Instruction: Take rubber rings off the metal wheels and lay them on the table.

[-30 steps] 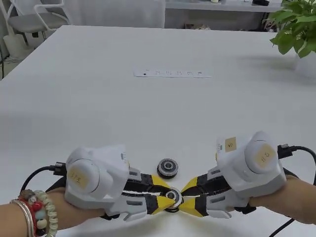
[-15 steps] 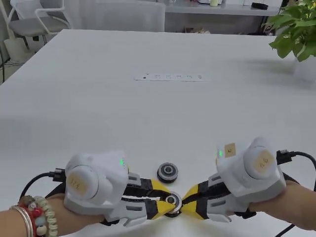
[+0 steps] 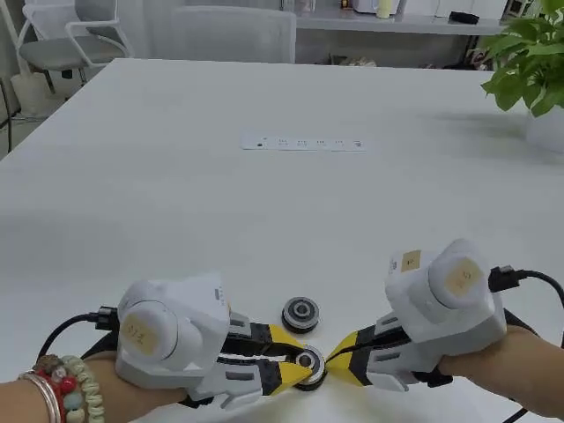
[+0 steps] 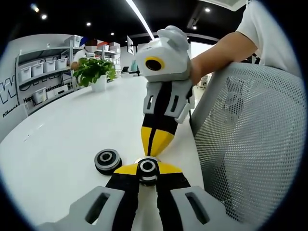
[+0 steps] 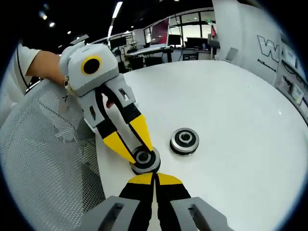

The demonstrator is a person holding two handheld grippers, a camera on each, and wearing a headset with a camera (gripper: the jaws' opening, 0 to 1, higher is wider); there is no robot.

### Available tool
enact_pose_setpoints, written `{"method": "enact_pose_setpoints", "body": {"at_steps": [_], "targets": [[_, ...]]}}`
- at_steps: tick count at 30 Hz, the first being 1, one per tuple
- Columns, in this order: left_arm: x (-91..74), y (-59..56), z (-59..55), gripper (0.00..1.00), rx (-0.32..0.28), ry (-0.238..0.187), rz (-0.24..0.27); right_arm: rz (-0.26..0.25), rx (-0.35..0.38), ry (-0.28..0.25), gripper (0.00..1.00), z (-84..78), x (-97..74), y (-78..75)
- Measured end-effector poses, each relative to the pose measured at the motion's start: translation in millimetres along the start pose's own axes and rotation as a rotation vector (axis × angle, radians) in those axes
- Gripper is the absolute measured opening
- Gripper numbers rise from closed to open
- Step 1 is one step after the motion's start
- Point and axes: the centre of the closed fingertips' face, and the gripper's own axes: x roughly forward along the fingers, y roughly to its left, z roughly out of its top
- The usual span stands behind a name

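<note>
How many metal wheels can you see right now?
2. One metal wheel is clamped in the left gripper near the table edge, the right gripper at its rim; the other metal wheel lies free just beyond. None looks hidden.

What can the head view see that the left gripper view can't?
Head view: a white power strip mid-table and beaded bracelets on a wrist. Left gripper view: a grey mesh chair back and wall shelves with bins. Both: the table, the plant, the loose wheel, and the held wheel between the left gripper's jaws, with the right gripper's shut jaws at its edge.
</note>
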Motion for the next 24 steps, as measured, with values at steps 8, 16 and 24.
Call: {"method": "enact_pose_setpoints", "body": {"at_steps": [8,16,24], "targets": [[-0.1,0.8,0.3,0.08,-0.007,0.000,0.001,0.006,0.169,-0.008,0.00,3.6,-2.3,-2.9],[0.0,2.4,0.3,0.08,-0.015,-0.002,0.005,0.031,0.250,-0.042,0.00,8.4,-4.7,-1.1],[0.1,2.4,0.3,0.08,-0.018,-0.002,0.003,0.036,0.277,-0.047,0.00,12.7,-4.7,2.6]]}}
